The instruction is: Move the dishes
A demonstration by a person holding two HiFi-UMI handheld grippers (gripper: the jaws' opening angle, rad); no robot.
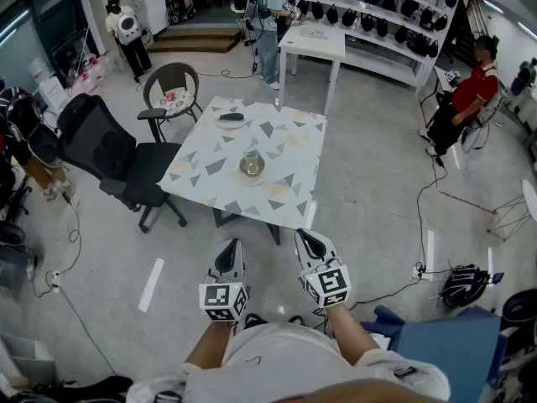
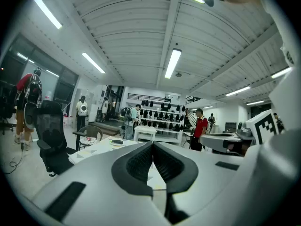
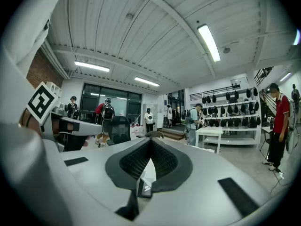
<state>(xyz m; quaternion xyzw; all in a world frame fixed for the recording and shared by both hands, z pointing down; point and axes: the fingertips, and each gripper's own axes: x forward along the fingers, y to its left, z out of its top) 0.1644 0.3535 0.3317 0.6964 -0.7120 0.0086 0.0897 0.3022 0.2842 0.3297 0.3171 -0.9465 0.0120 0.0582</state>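
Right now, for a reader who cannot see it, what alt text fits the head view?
A person holds the left gripper and the right gripper, both shut and empty, in front of a patterned table. On the table are a glass on a small dish and, farther off, a plate bearing a dark object.

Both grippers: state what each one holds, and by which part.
Nothing is held. The left gripper and the right gripper are both shut and empty, short of the white triangle-patterned table, where the clear glass stands on a round saucer.
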